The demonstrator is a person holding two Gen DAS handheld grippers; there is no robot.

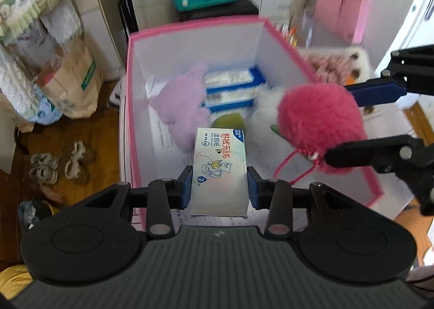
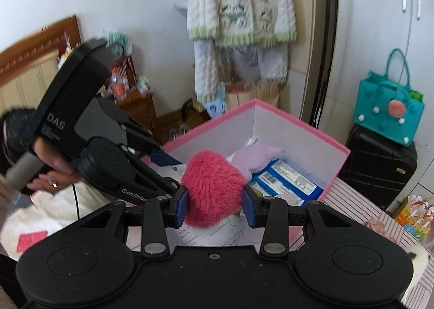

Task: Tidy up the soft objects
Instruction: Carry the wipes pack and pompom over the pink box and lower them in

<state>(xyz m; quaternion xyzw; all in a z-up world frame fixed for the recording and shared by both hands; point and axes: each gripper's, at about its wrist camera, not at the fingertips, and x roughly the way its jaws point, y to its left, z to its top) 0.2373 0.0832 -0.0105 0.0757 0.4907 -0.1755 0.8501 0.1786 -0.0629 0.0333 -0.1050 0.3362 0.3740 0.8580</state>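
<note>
Pink-rimmed box (image 1: 190, 29): white inside, open top; holds a lilac plush (image 1: 181, 108), blue-edged packets (image 1: 230, 89) with a barcode label, and printed sheets on the bottom.
Left hand-held gripper (image 1: 219, 187): pinching a wipes pack (image 1: 219, 165) over the box's near edge; the pack bears red Chinese characters, a cartoon bear and a "7".
Right hand-held gripper (image 2: 214, 200): pads pressed into a pink fluffy toy (image 2: 213, 187), held above the box's rim.
Writing: "DAS" and "GenRobo…" on the left tool's body, in the right wrist view.
Teal handbag (image 2: 388, 111): on a black suitcase (image 2: 377, 162) beside the box.
</note>
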